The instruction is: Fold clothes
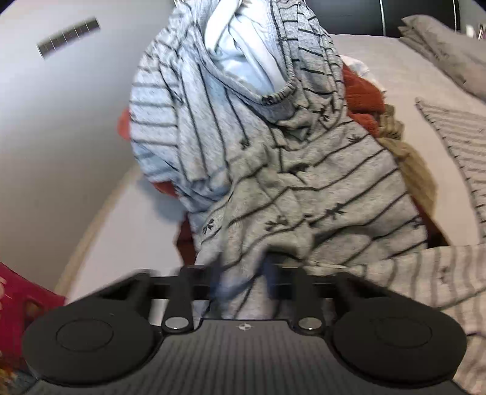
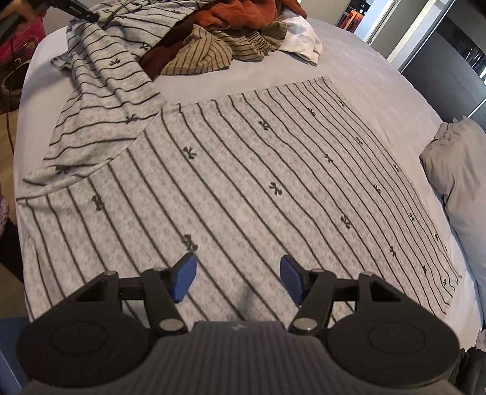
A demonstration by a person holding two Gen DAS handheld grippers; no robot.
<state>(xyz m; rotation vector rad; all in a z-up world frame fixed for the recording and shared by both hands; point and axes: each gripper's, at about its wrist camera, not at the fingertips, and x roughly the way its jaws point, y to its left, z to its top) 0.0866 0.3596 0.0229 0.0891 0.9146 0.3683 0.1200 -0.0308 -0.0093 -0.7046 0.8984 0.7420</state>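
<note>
A grey garment with thin dark stripes and small bow prints (image 2: 258, 182) lies mostly flat on the bed. One end of it is lifted and bunched (image 1: 273, 170). My left gripper (image 1: 243, 273) is shut on that bunched grey cloth, which hides its pads; it also shows at the top left of the right wrist view (image 2: 82, 13). My right gripper (image 2: 238, 278) is open and empty, its blue pads (image 2: 183, 278) hovering just above the flat part of the garment near its near edge.
The bed has a pale grey sheet (image 2: 364, 70). A pile of clothes lies at its far side: rust-red cloth (image 2: 243, 15), olive striped cloth (image 2: 206, 51), white cloth (image 2: 303, 33). Grey pillows (image 2: 458, 182) lie at the right. A pink basket (image 1: 18, 291) stands beside the bed.
</note>
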